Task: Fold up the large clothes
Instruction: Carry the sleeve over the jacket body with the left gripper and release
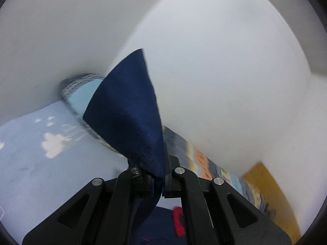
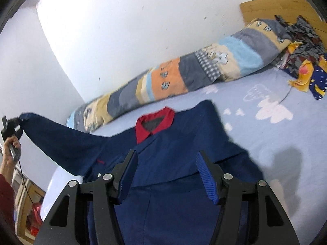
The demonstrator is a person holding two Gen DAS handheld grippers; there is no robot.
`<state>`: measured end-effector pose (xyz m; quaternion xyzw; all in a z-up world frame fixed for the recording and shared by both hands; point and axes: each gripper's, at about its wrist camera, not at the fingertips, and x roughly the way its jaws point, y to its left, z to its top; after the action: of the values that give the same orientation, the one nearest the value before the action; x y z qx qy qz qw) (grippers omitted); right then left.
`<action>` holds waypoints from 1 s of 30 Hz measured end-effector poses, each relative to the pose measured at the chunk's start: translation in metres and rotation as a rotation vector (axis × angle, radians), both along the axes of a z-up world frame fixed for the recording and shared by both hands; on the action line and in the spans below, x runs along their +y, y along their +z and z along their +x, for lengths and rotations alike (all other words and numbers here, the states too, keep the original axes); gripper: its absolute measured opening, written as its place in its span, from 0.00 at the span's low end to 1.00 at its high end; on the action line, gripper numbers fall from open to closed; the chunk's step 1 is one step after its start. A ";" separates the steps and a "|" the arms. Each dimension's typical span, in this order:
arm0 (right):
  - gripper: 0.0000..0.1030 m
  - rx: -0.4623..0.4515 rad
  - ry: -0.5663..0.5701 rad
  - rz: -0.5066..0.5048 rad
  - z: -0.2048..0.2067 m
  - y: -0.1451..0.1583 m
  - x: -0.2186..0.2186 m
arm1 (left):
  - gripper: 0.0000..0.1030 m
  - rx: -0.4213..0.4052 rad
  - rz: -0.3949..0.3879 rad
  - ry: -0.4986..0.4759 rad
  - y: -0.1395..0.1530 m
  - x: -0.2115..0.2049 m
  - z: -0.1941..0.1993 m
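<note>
A navy blue jacket with a red collar lies spread on a light blue bed sheet. Its right sleeve looks folded in over the body. My left gripper is shut on the cuff of the jacket's left sleeve, which stands up between the fingers. In the right wrist view that gripper holds the sleeve lifted out to the left, off the bed. My right gripper is open and empty, hovering just above the jacket's middle.
A rolled patchwork quilt lies along the white wall behind the jacket. A pile of patterned clothes sits at the far right by the wooden headboard. Furniture and red items stand beside the bed at lower left.
</note>
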<state>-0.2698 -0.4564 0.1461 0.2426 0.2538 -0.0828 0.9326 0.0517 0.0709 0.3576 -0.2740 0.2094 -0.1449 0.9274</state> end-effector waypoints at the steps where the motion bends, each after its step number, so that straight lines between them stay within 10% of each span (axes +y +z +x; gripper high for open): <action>1: 0.60 -0.010 -0.012 -0.002 -0.005 0.003 -0.005 | 0.02 -0.018 0.024 -0.040 0.010 -0.031 -0.007; 9: 0.59 -0.074 -0.102 0.069 -0.047 0.016 -0.057 | 0.02 0.034 0.052 -0.336 -0.014 -0.244 -0.038; 18: 0.59 -0.125 -0.146 0.079 -0.080 0.024 -0.086 | 0.03 0.199 0.273 -0.529 -0.160 -0.487 -0.080; 24: 0.59 -0.124 -0.150 0.084 -0.086 0.022 -0.096 | 0.04 0.384 0.505 -0.533 -0.295 -0.559 -0.103; 30: 0.60 -0.107 -0.141 0.112 -0.082 0.017 -0.102 | 0.35 0.376 0.640 -0.593 -0.302 -0.569 -0.131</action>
<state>-0.3518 -0.5587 0.1628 0.3158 0.1901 -0.1207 0.9217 -0.0791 -0.4984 0.0558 0.0756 0.4769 -0.2795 0.8299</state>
